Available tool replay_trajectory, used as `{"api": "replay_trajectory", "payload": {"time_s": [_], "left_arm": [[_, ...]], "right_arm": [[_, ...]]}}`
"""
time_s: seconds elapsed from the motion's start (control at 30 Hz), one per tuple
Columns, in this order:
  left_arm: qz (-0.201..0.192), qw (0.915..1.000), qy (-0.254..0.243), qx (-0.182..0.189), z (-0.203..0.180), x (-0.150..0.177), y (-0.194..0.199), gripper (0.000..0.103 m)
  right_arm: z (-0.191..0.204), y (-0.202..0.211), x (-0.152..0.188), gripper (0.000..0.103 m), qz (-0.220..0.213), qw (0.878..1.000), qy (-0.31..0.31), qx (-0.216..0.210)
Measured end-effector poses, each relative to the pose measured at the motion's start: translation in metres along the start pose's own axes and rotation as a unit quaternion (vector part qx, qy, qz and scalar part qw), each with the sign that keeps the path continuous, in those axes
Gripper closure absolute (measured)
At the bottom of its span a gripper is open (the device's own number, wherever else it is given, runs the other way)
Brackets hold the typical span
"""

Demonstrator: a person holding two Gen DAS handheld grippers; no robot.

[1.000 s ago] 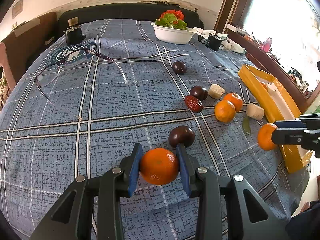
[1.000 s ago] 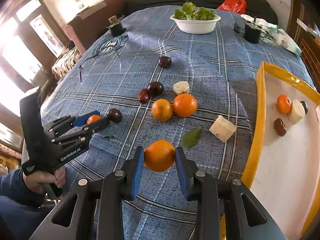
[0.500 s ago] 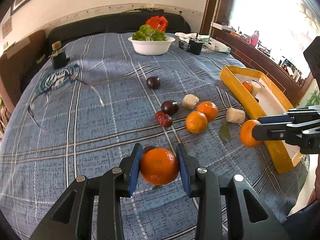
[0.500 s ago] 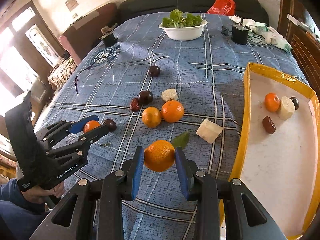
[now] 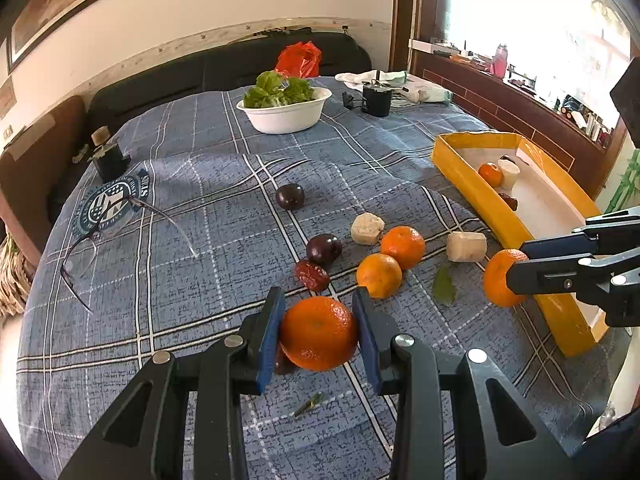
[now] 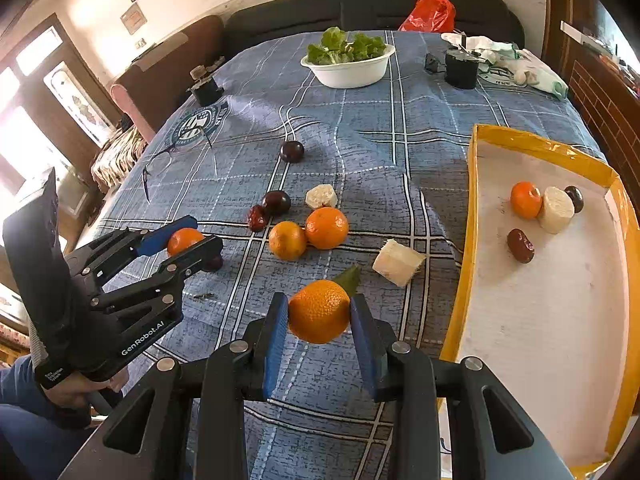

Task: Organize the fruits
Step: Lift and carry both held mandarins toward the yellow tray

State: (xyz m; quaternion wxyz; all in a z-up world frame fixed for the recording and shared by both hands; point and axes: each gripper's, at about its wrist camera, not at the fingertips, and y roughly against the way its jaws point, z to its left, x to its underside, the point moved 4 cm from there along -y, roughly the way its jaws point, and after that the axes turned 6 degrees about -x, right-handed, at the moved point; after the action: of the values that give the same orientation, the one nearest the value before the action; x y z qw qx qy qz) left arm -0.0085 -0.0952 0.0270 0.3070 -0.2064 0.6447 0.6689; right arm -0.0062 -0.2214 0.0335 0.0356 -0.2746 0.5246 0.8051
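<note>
Daylight fills both views. In the left wrist view the window (image 5: 532, 20) at upper right is blown out to white, washing detail from the sill beneath it. In the right wrist view the glazed door (image 6: 36, 92) at left is overexposed in the same way. The blue checked cloth (image 5: 200, 208) is evenly lit, with soft, short shadows under the fruit. The white tray floor (image 6: 532, 304) reads bright but keeps its texture. Fisheye distortion bends the wall and cloth edges, and dark vignetting fills the corners. Focus is sharp, without motion blur.
</note>
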Motion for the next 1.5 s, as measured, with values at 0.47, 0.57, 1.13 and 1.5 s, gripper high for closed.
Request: {"api": "replay_trajectory", "payload": {"time_s": [0.47, 0.57, 1.13, 1.5], "left_arm": [[-0.004, 0.9998, -0.019, -0.004, -0.006, -0.006, -0.003, 0.069], [-0.004, 0.9998, -0.02, -0.004, -0.007, -0.006, -0.003, 0.069], [-0.002, 0.9997, -0.022, -0.005, -0.009, -0.007, -0.004, 0.069], [-0.007, 0.9995, -0.029, 0.0, -0.019, -0.012, -0.002, 0.069]], "right_arm": [[-0.009, 0.004, -0.003, 0.068, -0.009, 1.0, -0.017, -0.004], [-0.011, 0.005, -0.003, 0.068, -0.011, 1.0, -0.02, -0.005], [-0.017, 0.01, -0.003, 0.068, -0.017, 0.999, -0.031, -0.008], [-0.029, 0.025, -0.004, 0.068, -0.034, 0.998, -0.048, -0.004]]}}
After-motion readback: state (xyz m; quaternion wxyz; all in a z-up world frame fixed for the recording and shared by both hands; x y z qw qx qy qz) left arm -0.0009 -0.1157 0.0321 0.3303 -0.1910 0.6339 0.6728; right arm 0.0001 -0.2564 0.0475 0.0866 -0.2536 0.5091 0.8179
